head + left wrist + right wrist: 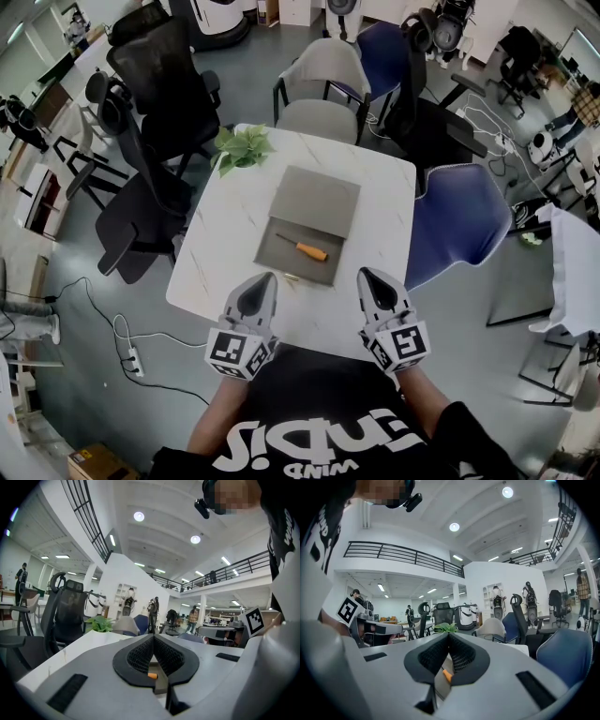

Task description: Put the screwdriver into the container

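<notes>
A screwdriver (302, 247) with an orange handle lies inside the near half of the flat grey container (316, 202) in the middle of the white table (220, 239). Both grippers hover at the table's near edge, short of the container and holding nothing. My left gripper (265, 278) is shut, with its tips meeting in a point. My right gripper (367, 274) is shut too. In the left gripper view the orange handle (152, 675) peeks through the gap below the closed left gripper (153, 637). It shows the same way as an orange handle (447, 675) under the right gripper (449, 634).
A small tan object (291, 277) lies on the table by the container's near edge. A green plant (242, 145) sits at the far left corner. A black chair (155, 202), a grey chair (323, 89) and a blue chair (457, 225) ring the table.
</notes>
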Tool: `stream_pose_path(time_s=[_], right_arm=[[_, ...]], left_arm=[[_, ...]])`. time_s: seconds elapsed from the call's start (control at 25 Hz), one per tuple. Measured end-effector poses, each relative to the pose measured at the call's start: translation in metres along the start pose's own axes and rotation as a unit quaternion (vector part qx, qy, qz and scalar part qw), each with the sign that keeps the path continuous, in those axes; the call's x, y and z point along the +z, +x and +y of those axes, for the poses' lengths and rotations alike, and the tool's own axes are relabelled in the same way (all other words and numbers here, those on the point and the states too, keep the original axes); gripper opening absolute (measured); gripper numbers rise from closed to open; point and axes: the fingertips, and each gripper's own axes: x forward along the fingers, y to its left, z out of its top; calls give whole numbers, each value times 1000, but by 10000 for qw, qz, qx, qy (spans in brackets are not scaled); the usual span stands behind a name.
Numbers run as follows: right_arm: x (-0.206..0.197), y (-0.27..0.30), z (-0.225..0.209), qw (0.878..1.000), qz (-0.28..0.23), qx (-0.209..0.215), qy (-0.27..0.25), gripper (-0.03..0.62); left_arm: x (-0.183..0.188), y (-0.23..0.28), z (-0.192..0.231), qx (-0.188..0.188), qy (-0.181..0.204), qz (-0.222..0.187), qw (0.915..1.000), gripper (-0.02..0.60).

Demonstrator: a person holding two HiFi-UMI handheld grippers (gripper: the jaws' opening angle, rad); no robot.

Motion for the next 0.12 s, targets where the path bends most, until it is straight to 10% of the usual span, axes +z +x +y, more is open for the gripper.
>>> stream_pose_path(time_s=[0.12], right_arm=[[3, 2, -1, 10000, 27, 51, -37, 12]], left_arm=[[1, 1, 2, 30, -6, 18, 10000, 12]])
